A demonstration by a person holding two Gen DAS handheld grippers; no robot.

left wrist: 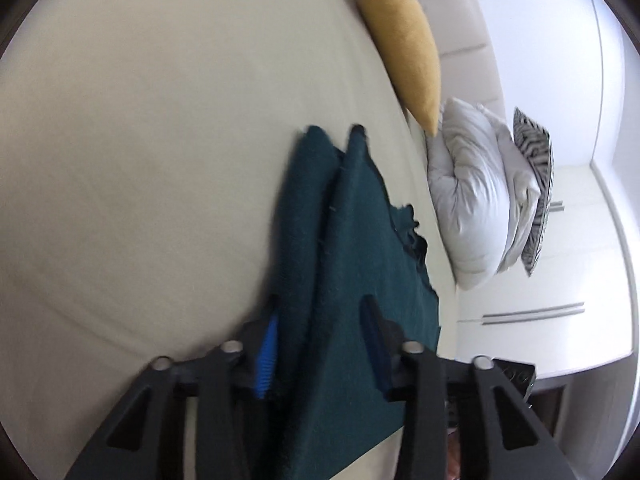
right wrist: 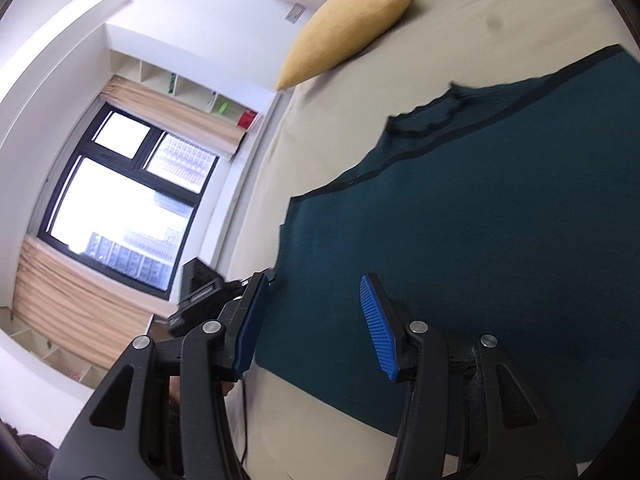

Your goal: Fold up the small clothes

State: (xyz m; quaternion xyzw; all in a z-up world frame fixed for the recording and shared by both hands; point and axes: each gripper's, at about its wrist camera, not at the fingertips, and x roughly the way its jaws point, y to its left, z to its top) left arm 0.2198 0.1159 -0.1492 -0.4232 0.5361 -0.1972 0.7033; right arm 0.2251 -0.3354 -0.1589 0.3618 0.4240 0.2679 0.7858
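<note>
Here a dark teal garment [right wrist: 480, 240] lies on the beige bed [left wrist: 160, 160], one edge lifted into a fold. In the left wrist view that raised fold runs up between the left tool [left wrist: 320, 344]'s blue pads [left wrist: 267, 356]; whether they press on the cloth cannot be told. The right tool [right wrist: 320, 324] hovers over the garment's near edge, pads apart, nothing between them. A yellow cushion [right wrist: 344, 28] rests further up the bed, with a grey pillow [left wrist: 472, 200] beside it.
</note>
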